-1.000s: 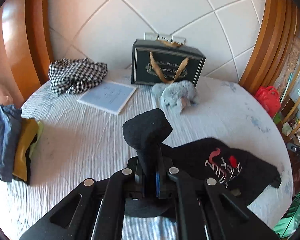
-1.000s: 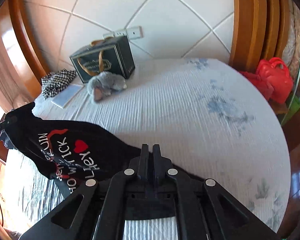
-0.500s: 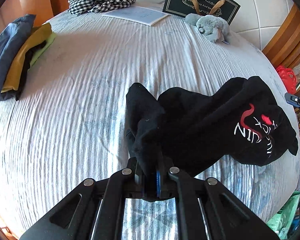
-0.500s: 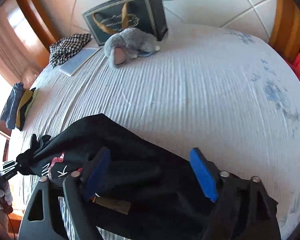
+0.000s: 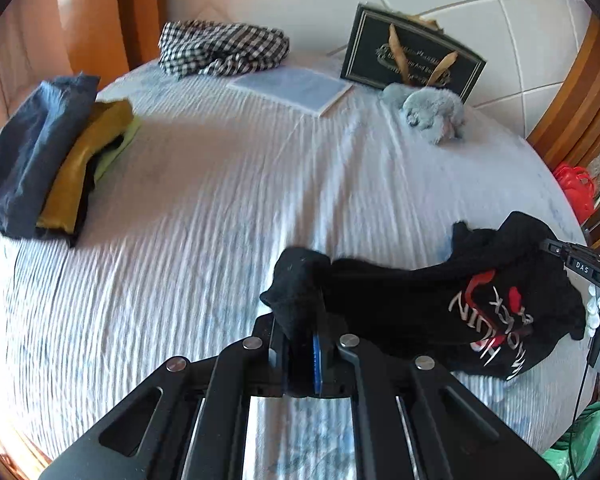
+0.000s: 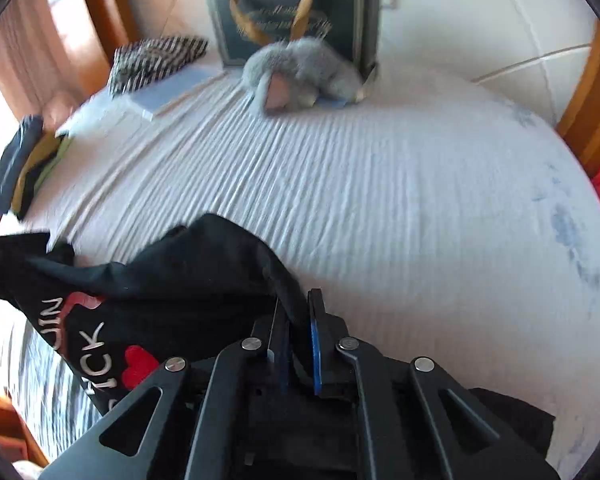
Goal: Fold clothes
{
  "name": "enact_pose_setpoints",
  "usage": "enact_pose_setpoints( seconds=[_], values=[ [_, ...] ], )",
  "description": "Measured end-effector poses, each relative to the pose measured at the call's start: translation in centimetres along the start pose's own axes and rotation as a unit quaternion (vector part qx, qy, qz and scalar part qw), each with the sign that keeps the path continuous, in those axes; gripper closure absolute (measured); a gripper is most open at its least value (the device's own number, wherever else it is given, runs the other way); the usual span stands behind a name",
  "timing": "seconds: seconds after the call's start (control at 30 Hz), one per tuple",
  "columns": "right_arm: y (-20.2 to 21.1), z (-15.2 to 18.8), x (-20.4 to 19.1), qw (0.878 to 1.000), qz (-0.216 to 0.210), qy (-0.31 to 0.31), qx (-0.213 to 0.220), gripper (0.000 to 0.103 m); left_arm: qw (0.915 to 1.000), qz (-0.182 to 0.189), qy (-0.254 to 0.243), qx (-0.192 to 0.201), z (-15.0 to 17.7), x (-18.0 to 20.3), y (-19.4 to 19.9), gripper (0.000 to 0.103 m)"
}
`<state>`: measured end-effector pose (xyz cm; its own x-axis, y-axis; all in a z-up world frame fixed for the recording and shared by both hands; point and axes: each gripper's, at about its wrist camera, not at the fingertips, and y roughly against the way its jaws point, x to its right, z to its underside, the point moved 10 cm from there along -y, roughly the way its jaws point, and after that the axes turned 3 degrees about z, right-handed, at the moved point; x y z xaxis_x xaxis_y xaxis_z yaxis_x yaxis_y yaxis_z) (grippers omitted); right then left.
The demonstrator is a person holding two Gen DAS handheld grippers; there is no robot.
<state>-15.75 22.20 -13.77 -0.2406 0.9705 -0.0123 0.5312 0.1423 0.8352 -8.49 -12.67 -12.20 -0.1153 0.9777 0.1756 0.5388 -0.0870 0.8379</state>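
A black T-shirt [image 5: 440,304] with red and white lettering hangs bunched between my two grippers, just above the white ribbed bedspread [image 5: 220,200]. My left gripper [image 5: 302,344] is shut on one black corner of it. My right gripper [image 6: 296,332] is shut on another fold of the same shirt [image 6: 160,292], whose print faces the right wrist camera at lower left. The right gripper's body [image 5: 580,268] and a white-gloved hand show at the right edge of the left wrist view.
A stack of folded clothes [image 5: 52,168], blue, mustard and green, lies at the bed's left edge. A checked garment [image 5: 224,46], a pale booklet [image 5: 292,88], a grey plush toy [image 5: 432,110] and a dark gift bag [image 5: 412,60] sit by the headboard. A red bag [image 5: 576,188] is beside the bed.
My right gripper, open half a second ago, has shut on the shirt. The left gripper has kept its hold and tilted up, and the shirt now stretches between both.
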Motion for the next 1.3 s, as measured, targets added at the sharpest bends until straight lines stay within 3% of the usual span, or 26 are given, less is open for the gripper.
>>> enact_pose_setpoints(
  seconds=[0.13, 0.2, 0.27, 0.37, 0.47, 0.53, 0.6, 0.63, 0.67, 0.7, 0.83, 0.9, 0.97, 1.17, 1.3],
  values=[
    [9.6, -3.7, 5.6, 0.989, 0.052, -0.056, 0.127, 0.098, 0.9962, 0.054, -0.038, 0.056, -5.2, 5.7, 2.7, 0.096],
    [14.3, -2.9, 8.1, 0.98, 0.08, -0.074, 0.165, 0.098, 0.9927, 0.081, -0.066, 0.06, -5.7, 9.0, 2.8, 0.096],
    [17.2, -0.5, 9.7, 0.975, 0.102, -0.089, 0.175, 0.098, 0.9889, 0.105, -0.092, 0.05, -5.2, 12.1, 2.2, 0.093],
    [16.3, 6.5, 12.3, 0.98, 0.105, -0.135, 0.103, 0.093, 0.9843, 0.127, -0.123, -0.002, -2.2, 15.8, -1.2, 0.093],
    [12.3, 15.5, 14.5, 0.977, 0.102, -0.185, -0.023, 0.082, 0.9774, 0.12, -0.159, -0.071, 2.1, 17.6, -5.5, 0.092],
    [11.3, 19.9, 15.1, 0.969, 0.089, -0.224, -0.057, 0.082, 0.9756, 0.113, -0.16, -0.099, 3.9, 17.2, -7.1, 0.089],
    [11.7, 21.7, 15.7, 0.963, 0.087, -0.247, -0.056, 0.08, 0.9753, 0.119, -0.151, -0.109, 4.2, 16.5, -7.3, 0.082],
    [12.1, 22.1, 16.1, 0.961, 0.087, -0.257, -0.051, 0.07, 0.9755, 0.125, -0.145, -0.11, 4.1, 16.1, -7.1, 0.078],
    [12.7, 21.9, 16.4, 0.96, 0.086, -0.262, -0.041, 0.055, 0.9769, 0.125, -0.142, -0.099, 3.3, 15.6, -6.4, 0.065],
    [13.2, 21.2, 16.6, 0.961, 0.086, -0.261, -0.029, 0.049, 0.9783, 0.126, -0.138, -0.089, 2.4, 15.1, -5.7, 0.053],
    [14.4, 17.4, 17.1, 0.964, 0.076, -0.254, 0.016, 0.046, 0.9836, 0.115, -0.133, -0.039, -1.5, 13.3, -2.8, 0.047],
    [14.0, 15.5, 17.2, 0.967, 0.076, -0.241, 0.023, 0.037, 0.9848, 0.104, -0.135, -0.032, -2.7, 12.9, -3.0, 0.046],
    [12.9, 13.8, 17.0, 0.972, 0.071, -0.225, 0.024, 0.021, 0.9836, 0.106, -0.141, -0.037, -3.0, 13.6, -3.9, 0.046],
    [8.5, 10.4, 15.1, 0.984, 0.038, -0.175, 0.0, 0.021, 0.9723, 0.137, -0.177, -0.068, -0.5, 18.5, -6.0, 0.046],
    [5.4, 9.1, 13.9, 0.989, 0.024, -0.143, -0.021, 0.021, 0.9671, 0.118, -0.2, -0.104, 2.3, 20.1, -8.8, 0.046]
  ],
)
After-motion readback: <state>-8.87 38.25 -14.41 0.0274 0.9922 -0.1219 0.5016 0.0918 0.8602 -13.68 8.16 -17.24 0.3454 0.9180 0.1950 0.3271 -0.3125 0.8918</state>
